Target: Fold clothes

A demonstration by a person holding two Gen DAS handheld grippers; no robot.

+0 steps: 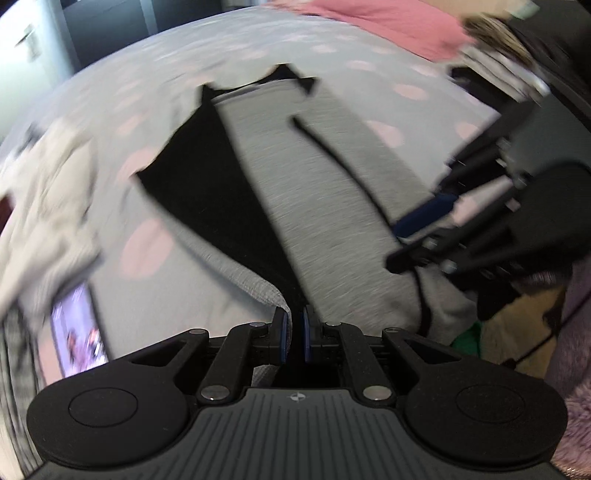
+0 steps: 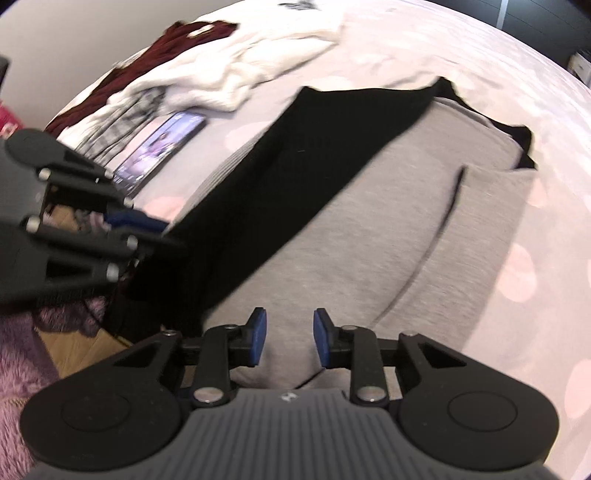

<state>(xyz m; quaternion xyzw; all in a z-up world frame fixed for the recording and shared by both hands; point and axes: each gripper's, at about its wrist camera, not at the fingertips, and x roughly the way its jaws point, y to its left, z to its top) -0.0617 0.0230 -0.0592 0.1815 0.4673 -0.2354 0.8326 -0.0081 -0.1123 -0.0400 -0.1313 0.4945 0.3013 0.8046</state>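
A grey garment with black panels (image 1: 325, 192) lies spread on the polka-dot bed; it also shows in the right wrist view (image 2: 388, 229). My left gripper (image 1: 294, 332) is shut on the garment's near black-and-grey edge, and it appears at the left of the right wrist view (image 2: 147, 229). My right gripper (image 2: 289, 341) is open just above the grey fabric near its front edge, holding nothing. It shows at the right of the left wrist view (image 1: 413, 236). Both views are motion-blurred.
A smartphone (image 2: 162, 144) lies on the bed left of the garment, also seen in the left wrist view (image 1: 79, 332). A heap of white and maroon clothes (image 2: 221, 70) sits behind it. A pink cloth (image 1: 388, 22) lies far back. A purple fluffy rug (image 2: 22, 362) covers the floor.
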